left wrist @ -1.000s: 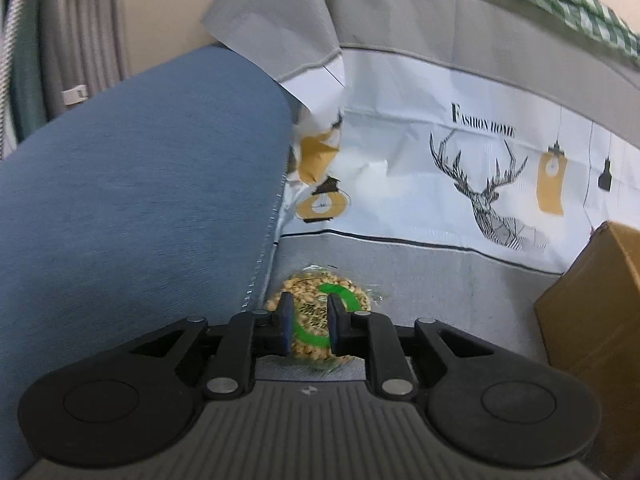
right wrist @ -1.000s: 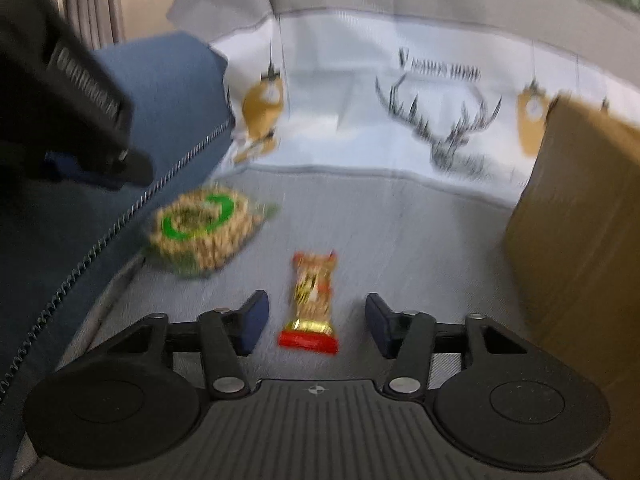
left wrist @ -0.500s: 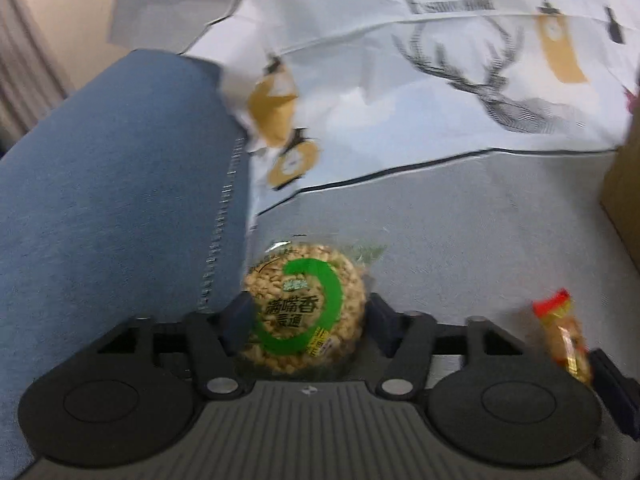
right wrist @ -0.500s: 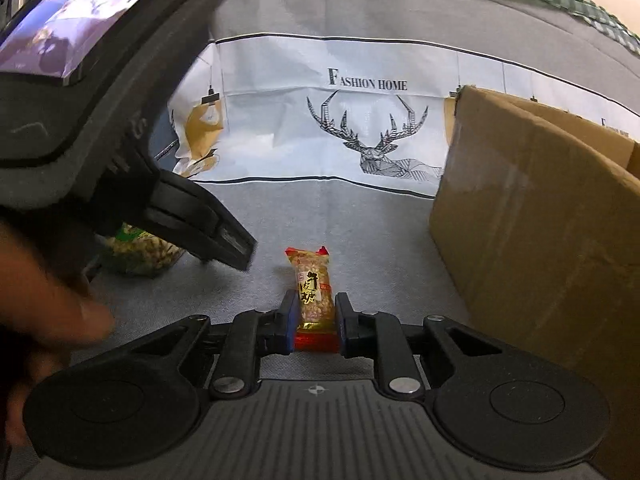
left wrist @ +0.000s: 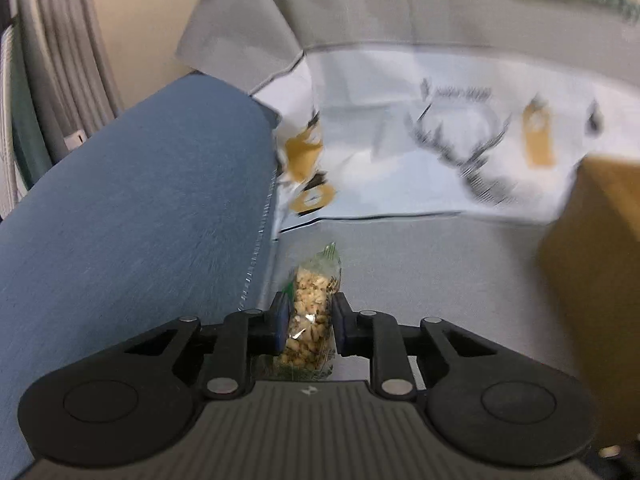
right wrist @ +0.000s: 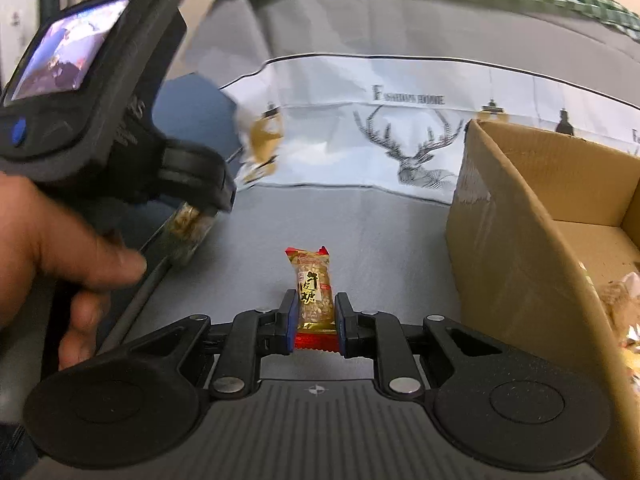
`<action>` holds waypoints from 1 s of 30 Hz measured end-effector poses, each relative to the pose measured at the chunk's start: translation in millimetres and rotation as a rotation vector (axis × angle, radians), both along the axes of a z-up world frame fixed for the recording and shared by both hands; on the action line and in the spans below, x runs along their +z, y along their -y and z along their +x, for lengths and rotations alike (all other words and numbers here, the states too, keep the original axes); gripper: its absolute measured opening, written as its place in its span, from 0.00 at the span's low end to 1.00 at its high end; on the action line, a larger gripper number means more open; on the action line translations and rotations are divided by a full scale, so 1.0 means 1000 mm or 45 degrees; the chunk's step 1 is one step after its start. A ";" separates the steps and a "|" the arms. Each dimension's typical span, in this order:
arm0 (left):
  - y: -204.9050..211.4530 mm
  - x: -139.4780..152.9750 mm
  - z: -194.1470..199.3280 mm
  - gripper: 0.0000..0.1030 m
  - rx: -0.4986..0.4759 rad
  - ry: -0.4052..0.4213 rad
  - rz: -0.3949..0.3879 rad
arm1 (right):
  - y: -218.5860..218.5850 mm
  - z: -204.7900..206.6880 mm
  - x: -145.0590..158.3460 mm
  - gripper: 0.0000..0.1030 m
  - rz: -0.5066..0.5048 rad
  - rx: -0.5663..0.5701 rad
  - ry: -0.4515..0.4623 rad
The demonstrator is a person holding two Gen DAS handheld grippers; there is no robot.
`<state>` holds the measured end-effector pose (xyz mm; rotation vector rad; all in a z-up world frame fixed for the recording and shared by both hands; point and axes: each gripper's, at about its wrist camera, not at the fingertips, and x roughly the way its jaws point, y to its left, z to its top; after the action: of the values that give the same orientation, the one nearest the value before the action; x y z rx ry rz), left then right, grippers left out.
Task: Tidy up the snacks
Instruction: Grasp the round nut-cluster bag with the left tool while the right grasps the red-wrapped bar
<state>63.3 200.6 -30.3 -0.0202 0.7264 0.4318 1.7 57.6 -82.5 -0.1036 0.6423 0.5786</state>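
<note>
grey sofa cover [left wrist: 420, 272] printed with a stag is spreading across the seat and backrest, with a blue armrest [left wrist: 132, 216] rising at the left and green checked cloth draped along the top. the left gripper [left wrist: 307, 322] is closing its jaws on a clear packet of peanut brittle [left wrist: 310, 312], which is standing on edge between the pads — lifted clear of the cover, it seems, though blur is making that hard to confirm. the right gripper [right wrist: 316, 322] is clamping a gold peanut candy bar [right wrist: 314, 294] with red ends, its far end poking forward. an open cardboard box [right wrist: 520, 248] is sitting just to the right, with wrapped snacks lying inside. a person's hand [right wrist: 48, 256] is holding the left tool.
</note>
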 end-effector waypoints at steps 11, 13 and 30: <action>0.007 0.027 -0.098 0.24 -0.190 0.137 -0.691 | 0.039 -0.076 0.015 0.19 -0.095 0.262 -0.052; 0.004 0.017 -0.099 0.24 -0.193 0.009 -0.799 | 0.045 -0.083 0.015 0.19 -0.102 0.287 -0.072; 0.010 -0.006 -0.105 0.53 0.036 -0.169 -0.535 | 0.048 -0.077 -0.017 0.20 -0.166 0.293 -0.200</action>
<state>-41.8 190.5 -36.0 -0.4001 0.9387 0.3033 -75.6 9.4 -99.9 -0.2590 0.8270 0.7717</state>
